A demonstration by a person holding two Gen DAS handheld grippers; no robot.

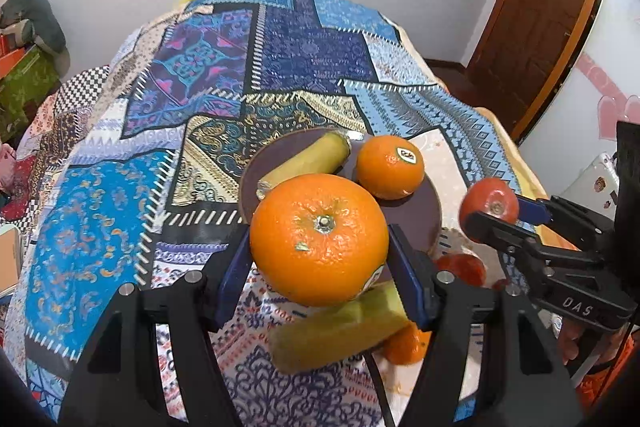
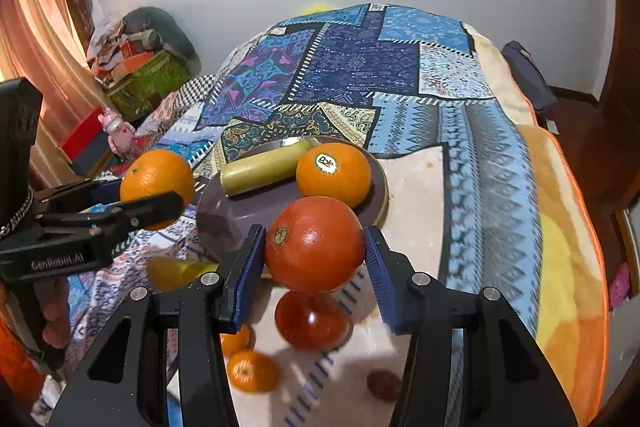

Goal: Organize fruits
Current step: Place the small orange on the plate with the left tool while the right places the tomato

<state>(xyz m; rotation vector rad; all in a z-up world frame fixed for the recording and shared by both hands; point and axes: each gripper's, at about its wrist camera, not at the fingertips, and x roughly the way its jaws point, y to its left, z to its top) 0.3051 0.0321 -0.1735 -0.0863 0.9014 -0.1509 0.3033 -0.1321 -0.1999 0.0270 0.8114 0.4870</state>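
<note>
gripping large orange (image 1: 319, 239) in left gripper (image 1: 319, 255); right gripper (image 2: 315, 259) clamped on red tomato (image 2: 315, 243), above plate (image 2: 224, 223).

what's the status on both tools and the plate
Left tool clamped on large orange. Right tool clamped on red fruit. Plate already holds banana, stickered orange. Path clear.

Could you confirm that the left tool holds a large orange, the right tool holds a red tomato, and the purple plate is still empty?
Not quite: the plate is not empty. The right wrist view shows a banana and a stickered orange already on it. The rest stands: the left tool grips the large orange, and the right tool grips the red tomato.
</note>
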